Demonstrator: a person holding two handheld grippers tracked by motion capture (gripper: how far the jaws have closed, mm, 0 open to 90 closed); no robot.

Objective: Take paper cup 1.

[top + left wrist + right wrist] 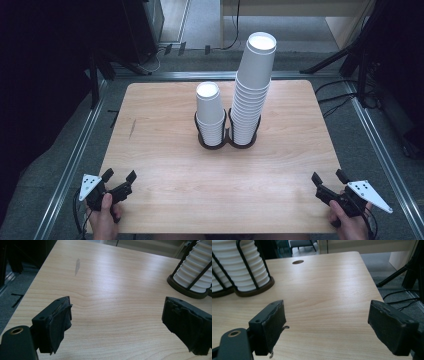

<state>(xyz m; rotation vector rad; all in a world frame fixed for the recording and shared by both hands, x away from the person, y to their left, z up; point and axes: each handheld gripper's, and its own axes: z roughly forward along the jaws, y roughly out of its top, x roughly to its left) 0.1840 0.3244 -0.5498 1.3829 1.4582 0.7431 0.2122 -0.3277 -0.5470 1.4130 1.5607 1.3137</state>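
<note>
white paper cups sit mid-table in a black double wire holder (227,141): short stack (210,114) left, tall stack (252,90) right, touching sides. left gripper (119,176) at near-left table edge, jaws wide, nothing between. right gripper (330,176) at near-right edge, jaws wide, empty. both well apart from the cups.

Overhead light falls bright and even on the surface (175,165), glaring softly across its grain, while the surrounding room stays dark.
</note>
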